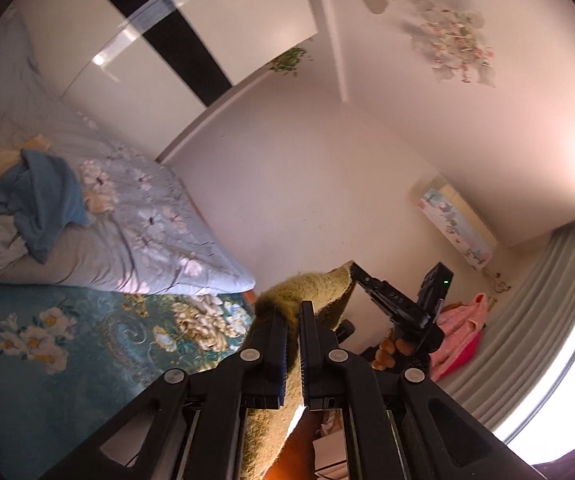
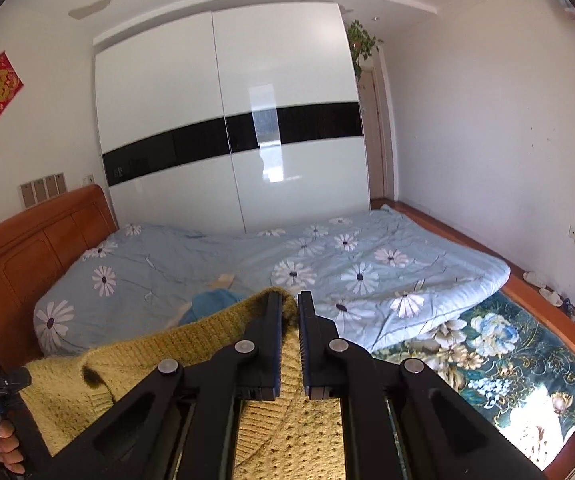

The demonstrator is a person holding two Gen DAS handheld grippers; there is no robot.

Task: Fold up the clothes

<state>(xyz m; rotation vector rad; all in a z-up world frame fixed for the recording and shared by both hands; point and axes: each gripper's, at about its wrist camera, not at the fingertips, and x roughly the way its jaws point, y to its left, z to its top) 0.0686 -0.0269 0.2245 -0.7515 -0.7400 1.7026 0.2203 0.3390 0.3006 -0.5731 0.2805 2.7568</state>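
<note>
Both the left gripper (image 1: 292, 312) and right gripper (image 2: 289, 304) clamp the yellow knit sweater (image 2: 191, 344), stretching it taut between them for folding.

A quilt (image 2: 327, 264) lies across the far part of the bed (image 2: 527, 364), in front of the wardrobe (image 2: 223, 100). The headboard (image 2: 27, 240) stands at the left. A heap of clothes (image 1: 35, 196) rests on the quilt. The sweater (image 2: 191, 344) hangs nearest, between both grippers.
</note>
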